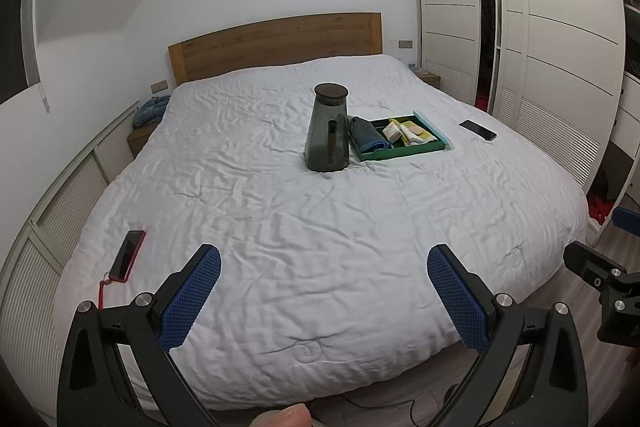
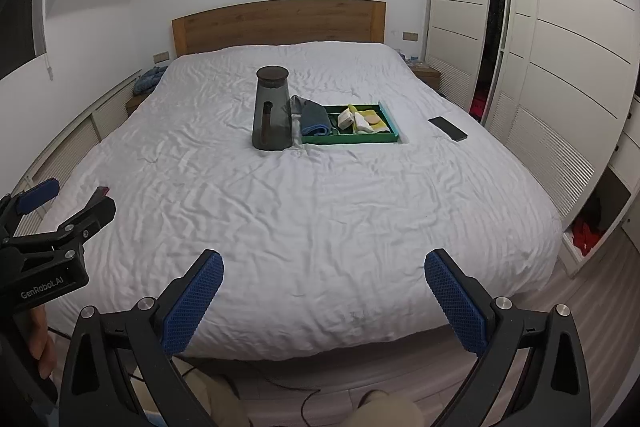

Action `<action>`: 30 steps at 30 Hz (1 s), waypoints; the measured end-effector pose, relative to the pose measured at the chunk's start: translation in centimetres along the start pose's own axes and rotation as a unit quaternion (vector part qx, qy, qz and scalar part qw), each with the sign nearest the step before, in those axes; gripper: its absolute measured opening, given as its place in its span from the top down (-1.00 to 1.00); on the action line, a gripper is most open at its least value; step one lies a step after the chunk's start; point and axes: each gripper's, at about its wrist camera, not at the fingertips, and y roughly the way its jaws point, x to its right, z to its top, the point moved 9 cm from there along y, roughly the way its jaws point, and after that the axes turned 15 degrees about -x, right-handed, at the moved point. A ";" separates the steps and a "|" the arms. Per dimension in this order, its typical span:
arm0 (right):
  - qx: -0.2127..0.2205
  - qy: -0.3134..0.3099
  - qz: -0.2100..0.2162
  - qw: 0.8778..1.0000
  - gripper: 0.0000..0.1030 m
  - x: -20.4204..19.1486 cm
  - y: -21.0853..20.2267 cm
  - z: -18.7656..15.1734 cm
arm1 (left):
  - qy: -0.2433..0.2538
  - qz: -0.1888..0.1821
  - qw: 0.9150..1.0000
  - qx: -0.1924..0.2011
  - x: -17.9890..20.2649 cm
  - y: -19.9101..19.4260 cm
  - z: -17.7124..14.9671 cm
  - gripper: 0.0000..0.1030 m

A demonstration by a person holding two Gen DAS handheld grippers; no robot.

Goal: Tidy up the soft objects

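Observation:
A green tray (image 1: pixel 434 146) (image 2: pixel 394 135) sits on the white bed (image 1: pixel 280 211) (image 2: pixel 304 203), far from both grippers. It holds a rolled blue-grey towel (image 1: pixel 370 138) (image 2: pixel 315 121), a white folded item (image 1: pixel 393 131) (image 2: pixel 346 117) and yellow cloths or sponges (image 1: pixel 418 131) (image 2: pixel 374 117). A grey cloth (image 2: pixel 298 103) lies behind the towel. My left gripper (image 1: pixel 324 287) is open and empty over the bed's near edge. My right gripper (image 2: pixel 324 287) is open and empty beside it; its body also shows at the right in the left wrist view (image 1: pixel 608 279).
A dark grey lidded jug (image 1: pixel 328 129) (image 2: pixel 272 109) stands just left of the tray. A black phone (image 1: pixel 478 130) (image 2: pixel 448 129) lies right of the tray; a red phone (image 1: pixel 127 255) lies at the bed's left edge. A white wardrobe (image 1: pixel 560 39) (image 2: pixel 572 67) stands right.

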 end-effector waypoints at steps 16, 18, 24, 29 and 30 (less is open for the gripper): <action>-0.002 -0.011 -0.001 1.000 -0.99 -0.1 1.1 0.1 | 0.002 -0.008 1.000 -0.012 -0.3 0.8 0.3 -0.97; -0.002 -0.011 -0.001 1.000 -0.99 -0.2 1.1 0.1 | 0.001 -0.008 1.000 -0.013 -0.3 0.9 0.2 -0.97; -0.018 -0.007 0.001 1.000 -0.99 0.2 2.2 0.0 | -0.004 -0.006 0.999 -0.036 -0.6 1.9 -0.5 -0.97; -0.026 -0.006 0.000 1.000 -0.99 0.4 2.4 0.3 | -0.007 0.004 0.998 -0.062 -1.3 3.0 -1.1 -0.97; -0.027 -0.006 0.000 1.000 -0.99 0.4 2.4 0.4 | -0.006 0.007 0.998 -0.067 -1.5 3.2 -1.2 -0.97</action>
